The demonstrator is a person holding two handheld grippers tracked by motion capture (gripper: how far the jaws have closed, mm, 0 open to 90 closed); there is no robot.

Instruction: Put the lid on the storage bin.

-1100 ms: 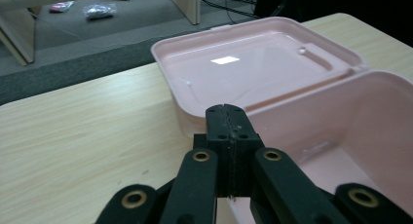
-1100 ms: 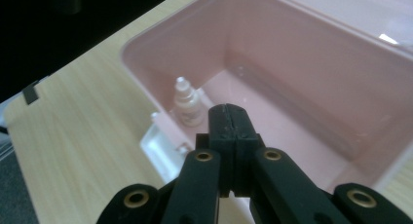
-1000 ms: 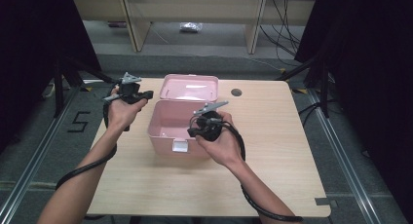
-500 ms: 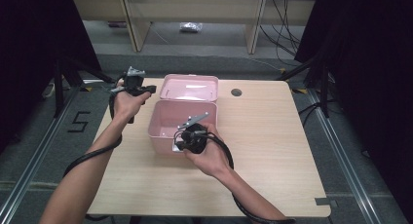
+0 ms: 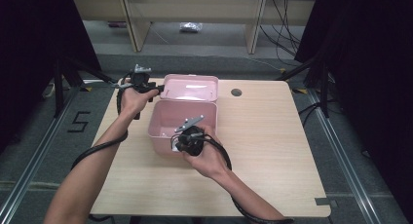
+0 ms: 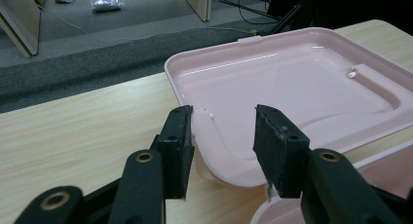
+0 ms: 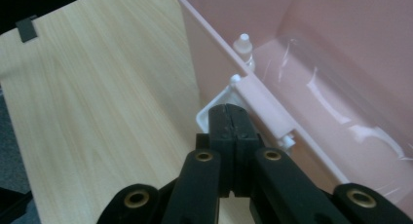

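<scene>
A pink plastic box (image 5: pixel 161 118) stands open mid-table, its lid (image 5: pixel 190 87) folded back flat behind it. My left gripper (image 5: pixel 157 90) is at the lid's left corner. In the left gripper view its jaws have just been opening: the left gripper (image 6: pixel 221 118) straddles the corner of the lid (image 6: pixel 302 83) and the pads do not press on it. My right gripper (image 5: pixel 174 142) is at the box's front wall. In the right gripper view the right gripper (image 7: pixel 229 109) is shut on nothing, its tips against a white latch (image 7: pixel 208 113) under the box rim (image 7: pixel 265 104).
A round cable hole (image 5: pixel 236 92) lies in the table right of the lid. A grey tape mark (image 5: pixel 324 201) sits at the near right corner. The tabletop (image 5: pixel 272 146) right of the box is bare wood. Wooden shelf legs (image 5: pixel 254 27) and cables stand on the floor beyond.
The left gripper moved right to the lid's corner and its jaws opened. The right gripper came left and down to the box's front wall, staying shut.
</scene>
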